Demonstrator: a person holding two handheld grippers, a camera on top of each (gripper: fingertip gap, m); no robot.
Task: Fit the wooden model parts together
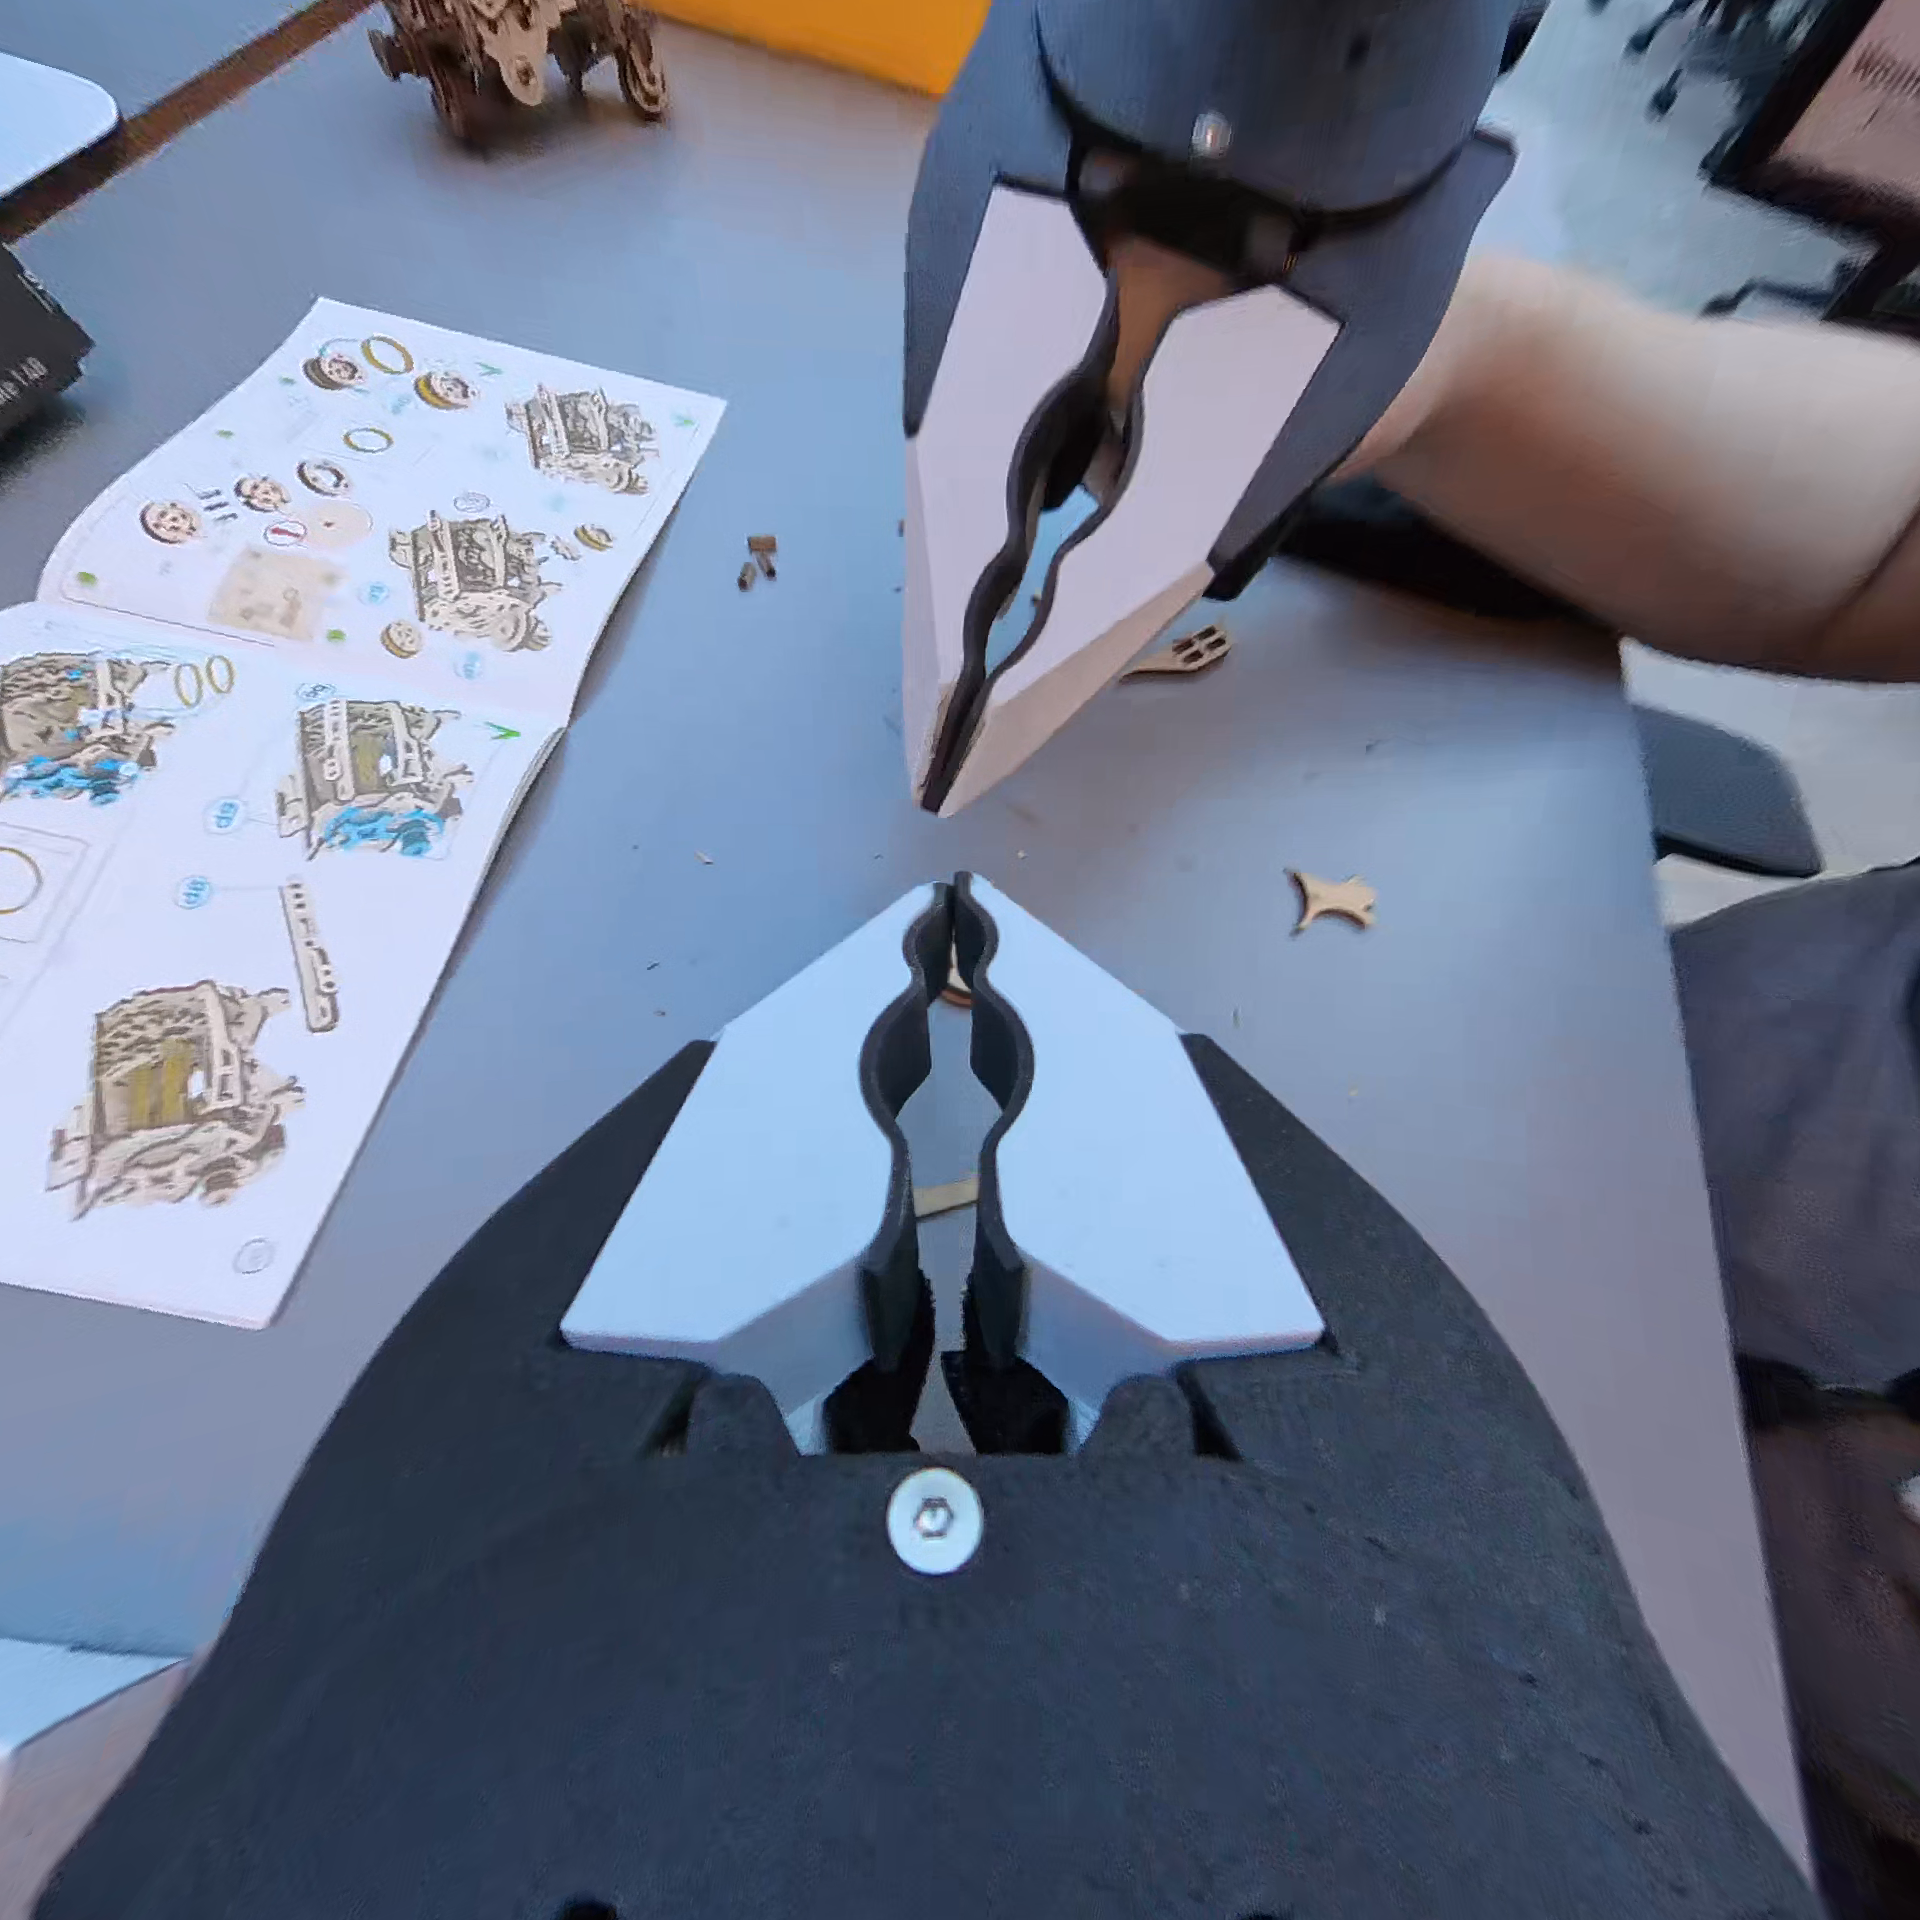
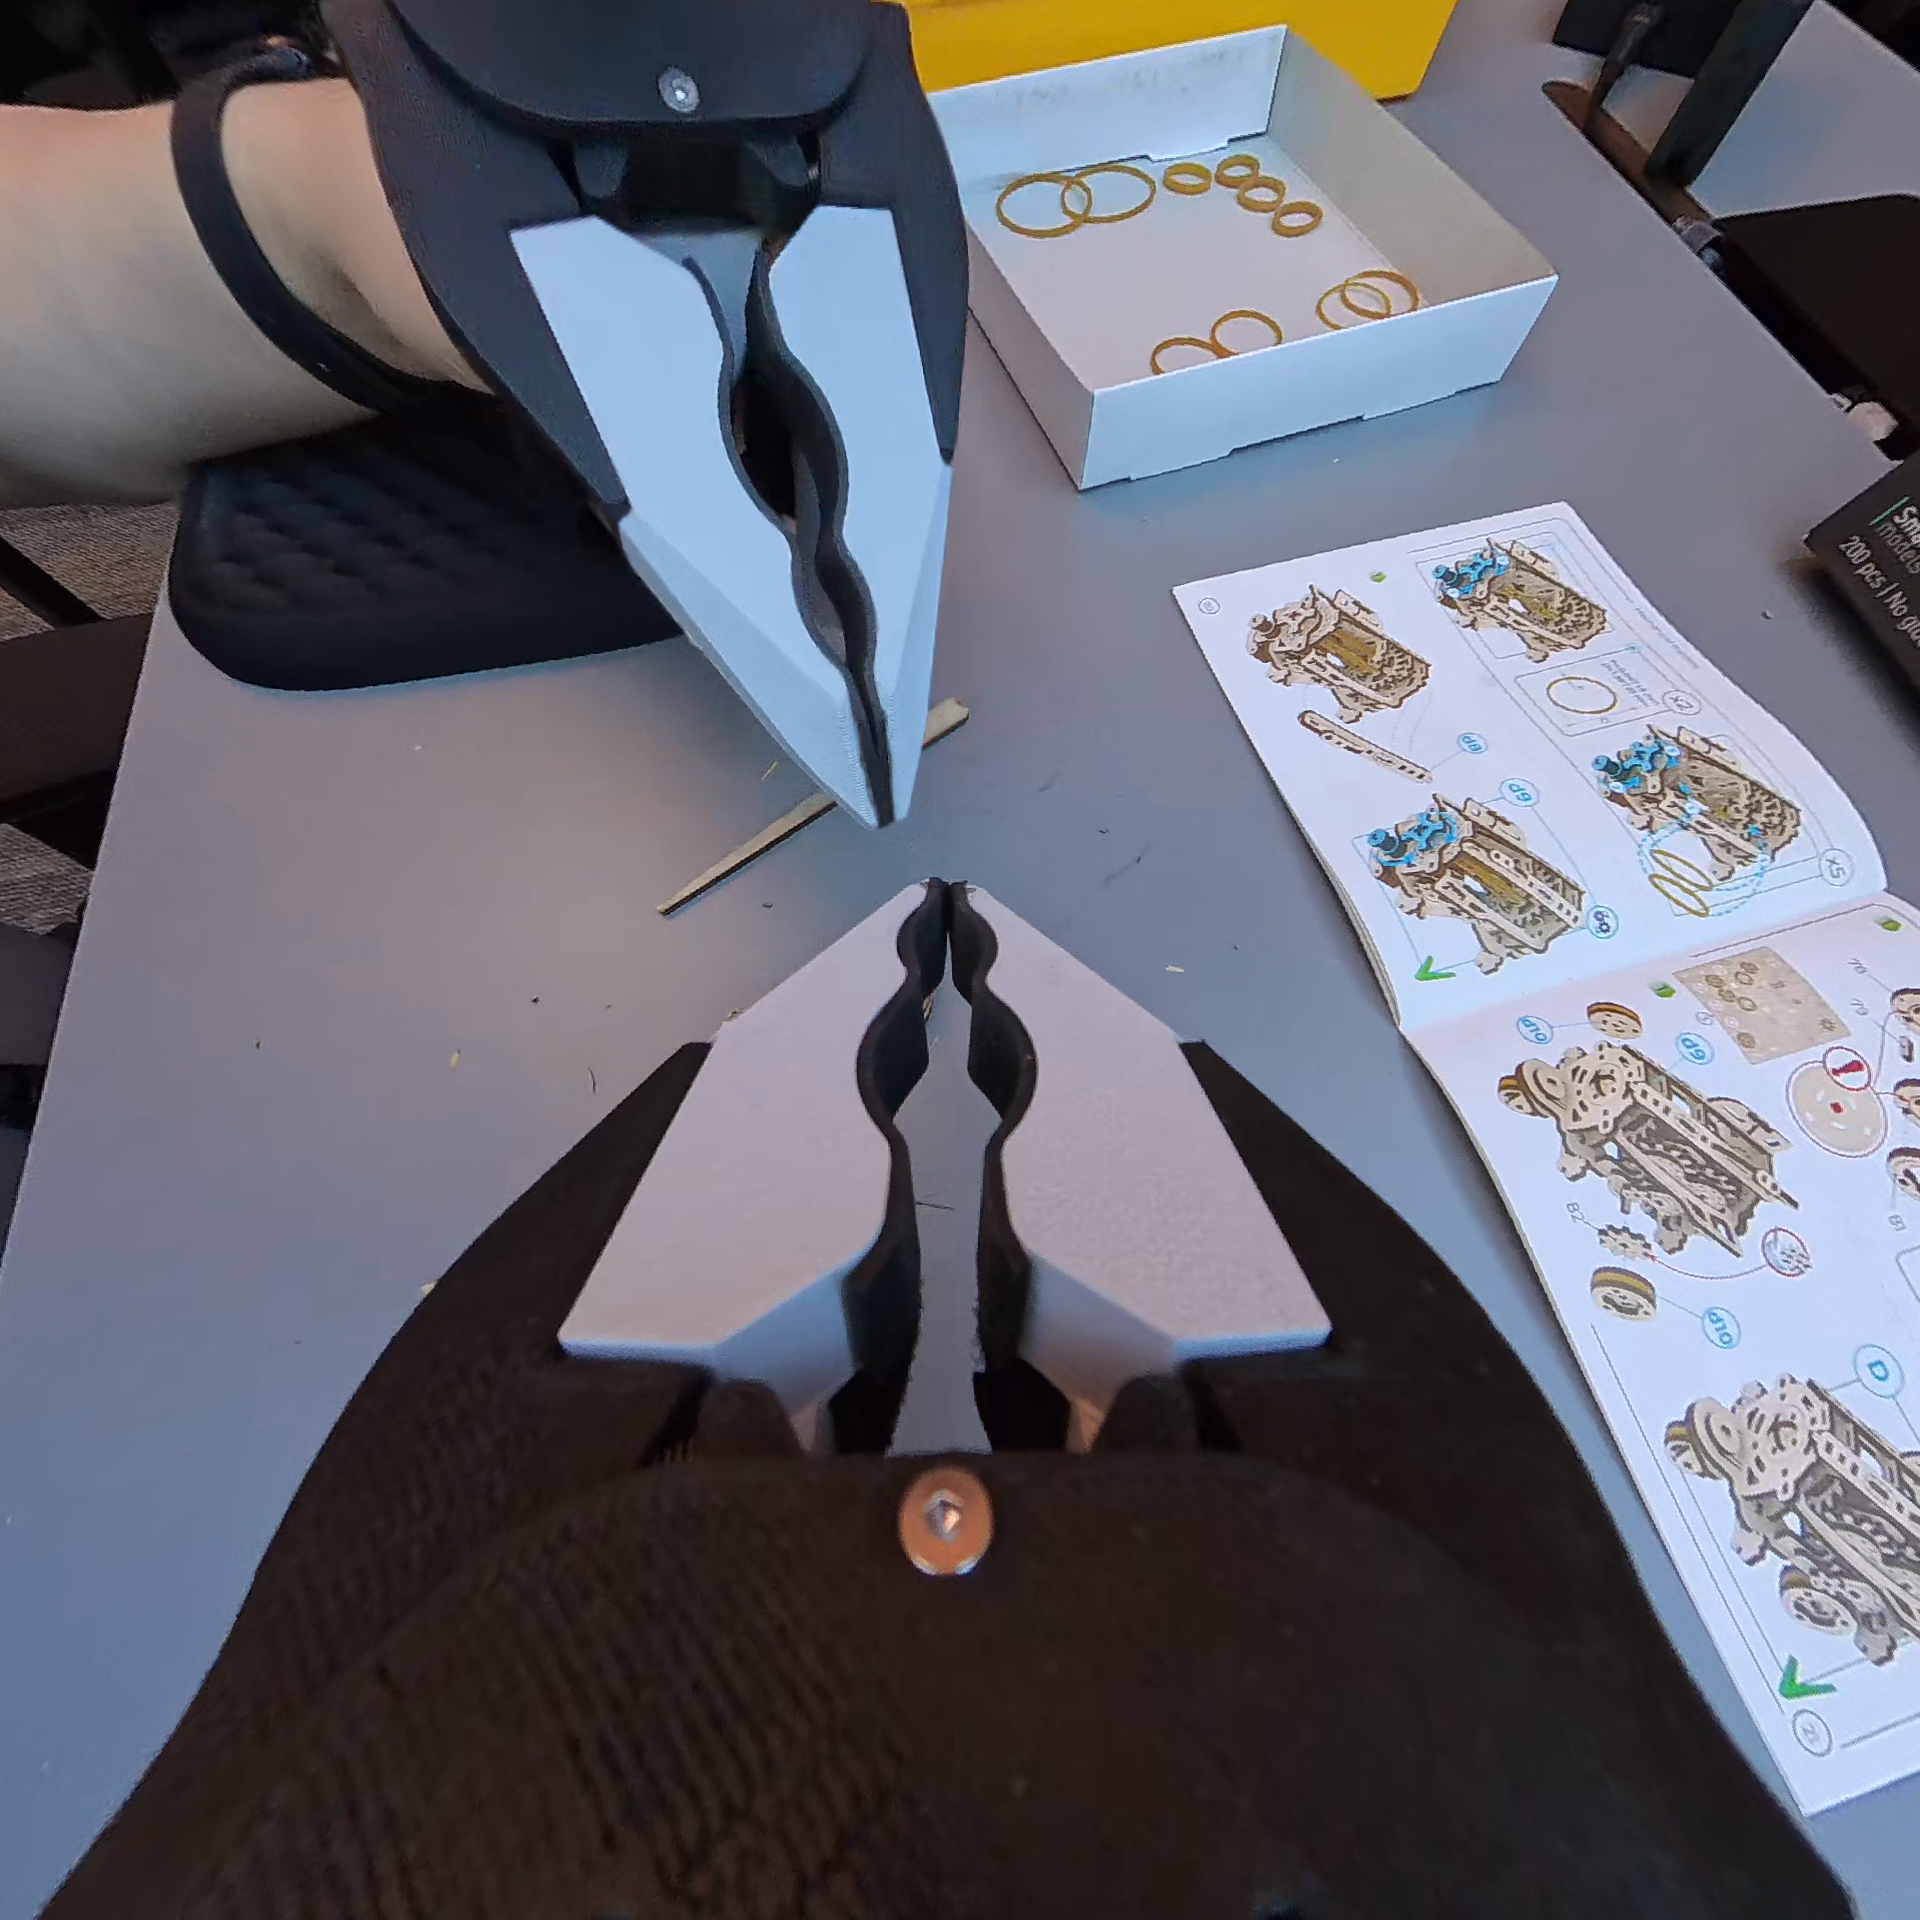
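Note:
My left gripper is shut just above the grey table. My right gripper is also shut. They point tip to tip, a small gap apart: the right gripper comes in from above in the left wrist view, and the left gripper likewise in the right wrist view. A tan sliver shows between each gripper's pads; I cannot tell whether it is held or lies on the table. A thin wooden stick lies under the left gripper. A flat wooden part and a star-shaped piece lie nearby.
An open instruction booklet lies flat. A built wooden model stands at the far edge. A white tray holds several rubber bands, with a yellow box behind it. A black wrist pad sits under a forearm.

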